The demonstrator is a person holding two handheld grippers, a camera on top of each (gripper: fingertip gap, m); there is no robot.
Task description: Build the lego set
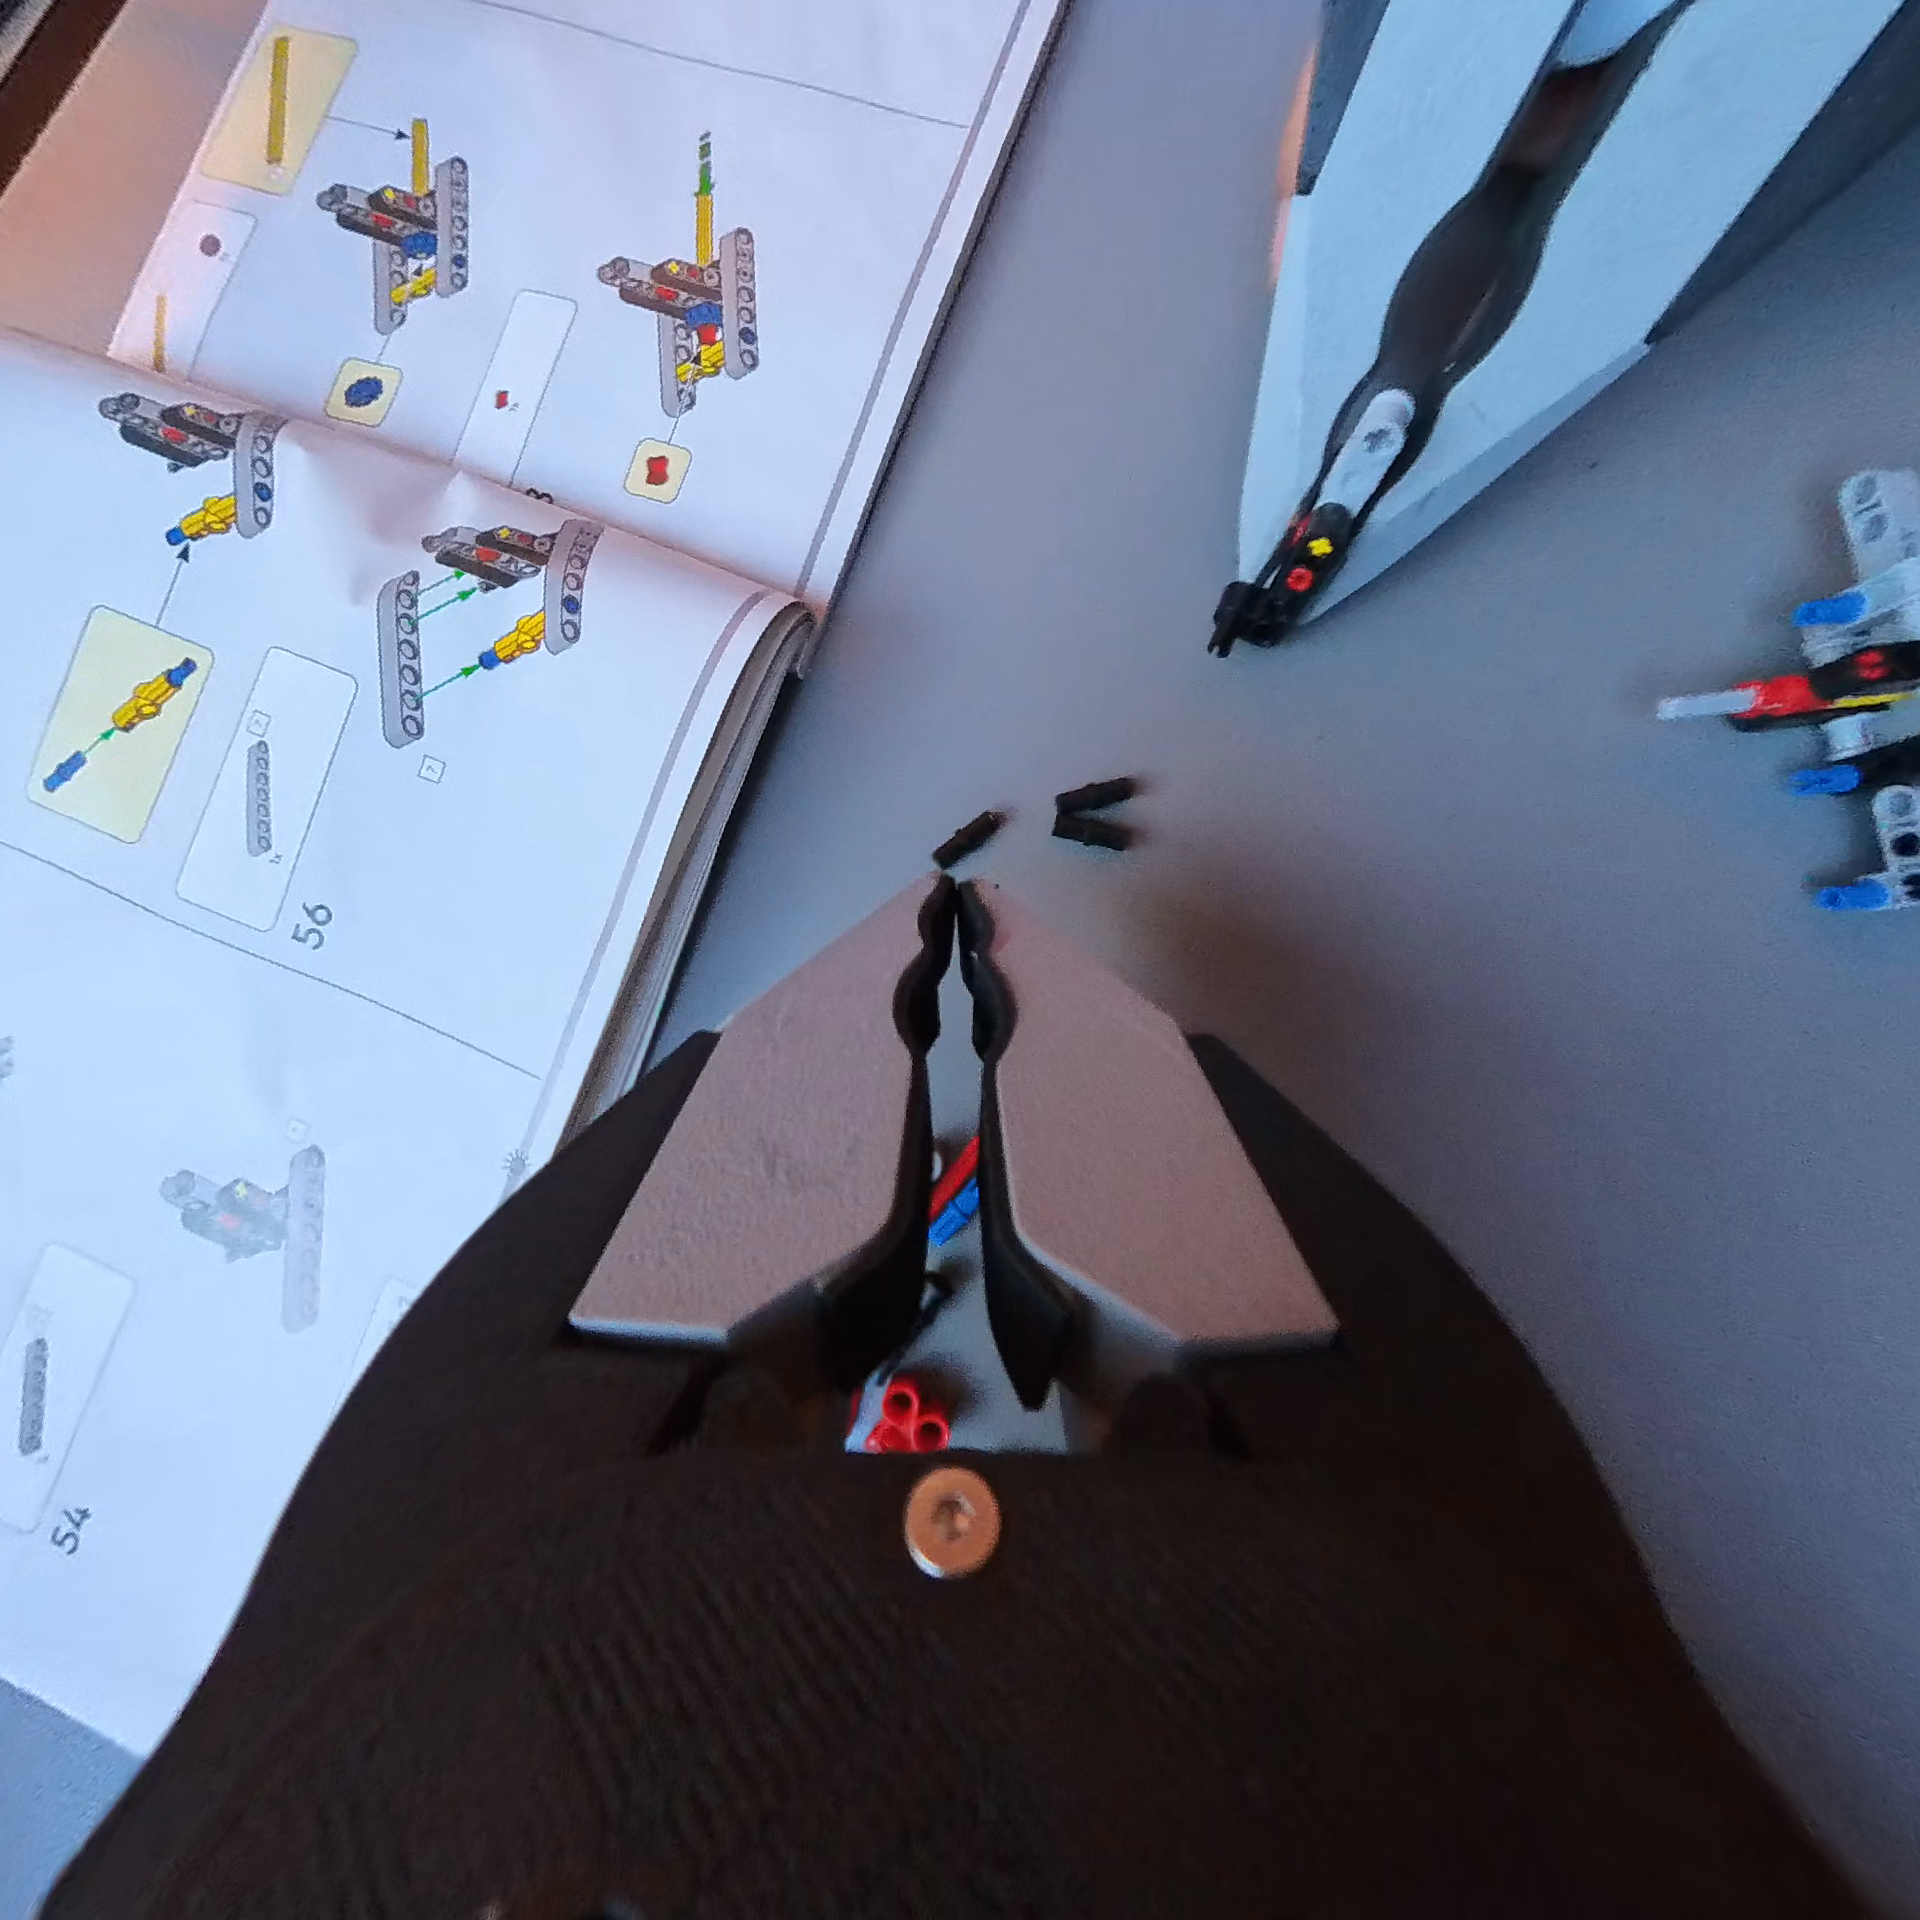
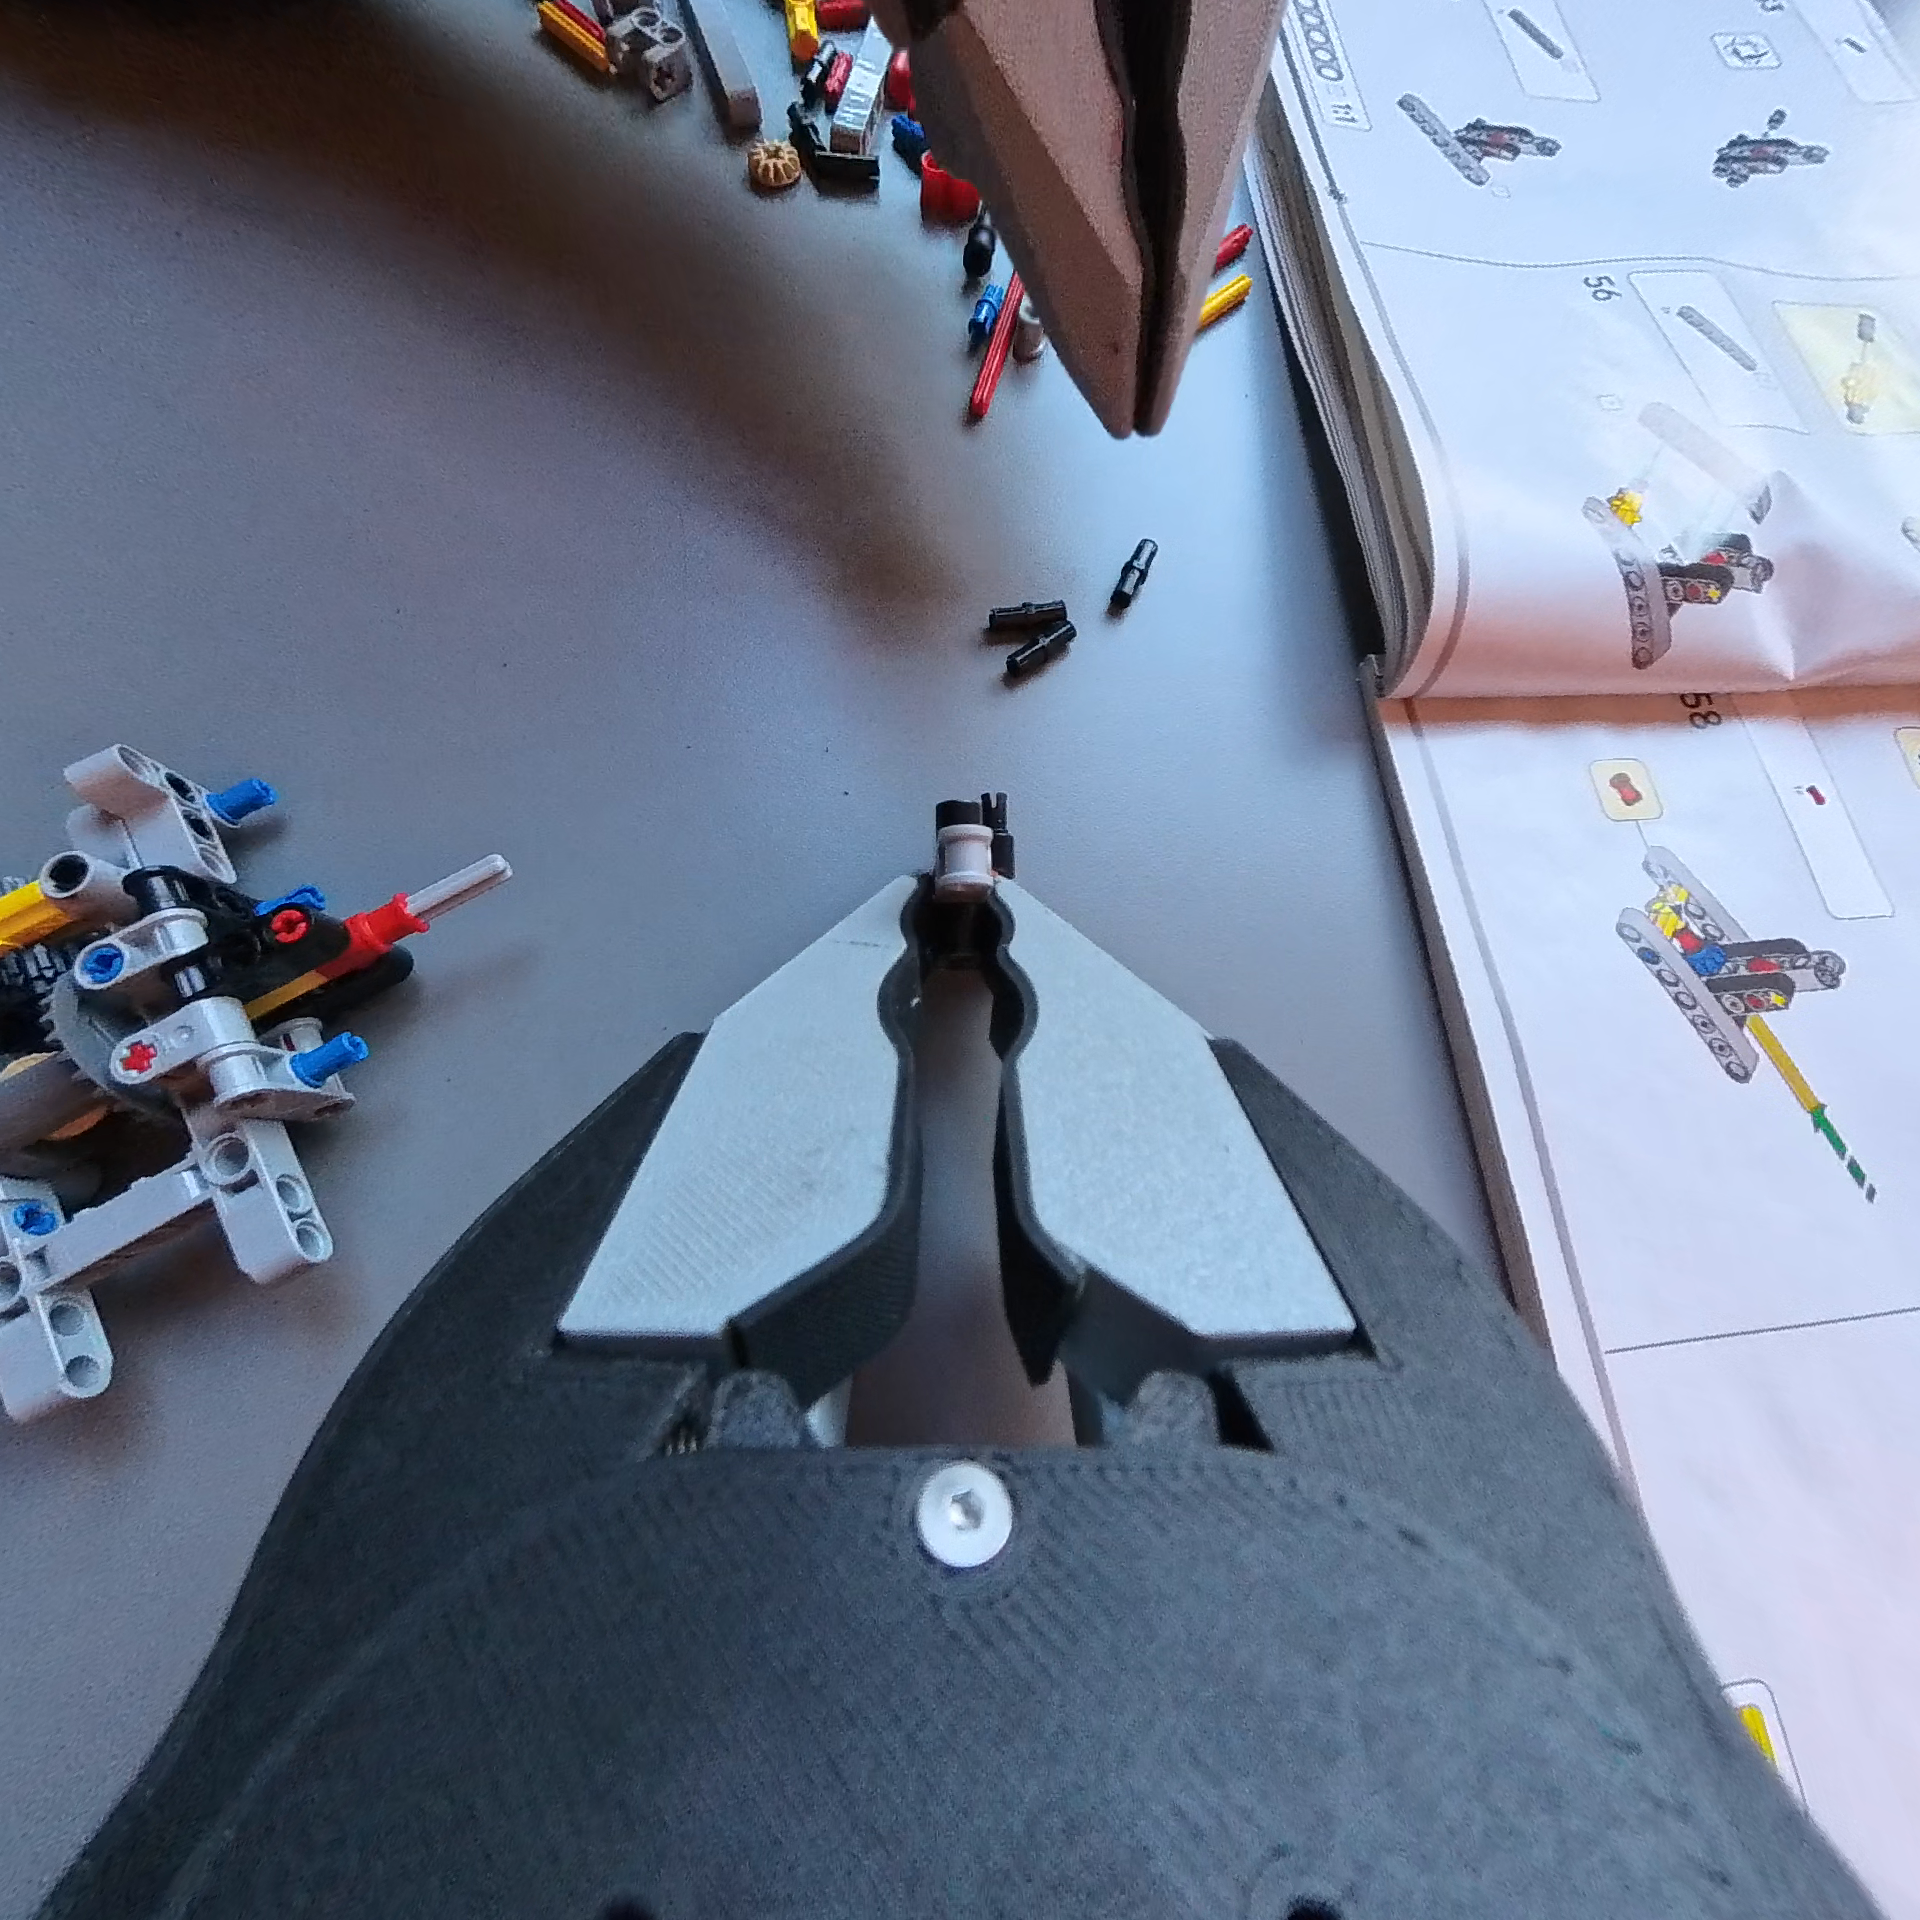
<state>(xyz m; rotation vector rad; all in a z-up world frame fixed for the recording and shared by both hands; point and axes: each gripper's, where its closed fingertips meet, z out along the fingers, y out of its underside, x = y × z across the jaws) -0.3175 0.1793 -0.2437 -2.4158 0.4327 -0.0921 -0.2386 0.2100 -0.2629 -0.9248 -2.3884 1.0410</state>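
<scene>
Three black pins (image 2: 1049,618) lie loose on the grey table (image 2: 520,520) between your two claws. Your left gripper (image 1: 956,888) is clenched on nothing, its tips just short of the nearest pin (image 1: 966,837). Your right gripper (image 2: 964,883) grasps a small black-and-grey brick assembly (image 2: 968,847) at its tips, near the open instruction booklet (image 2: 1662,831), well apart from the half-built model (image 2: 177,1018).

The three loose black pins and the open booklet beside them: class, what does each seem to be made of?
Black pins: probably moulded plastic; smooth, slight sheen, crisp collars and slit ends.
Booklet: printed paper, apparently satin; pages curl, crease at the fold and stack in thin layers at the edge.
</scene>
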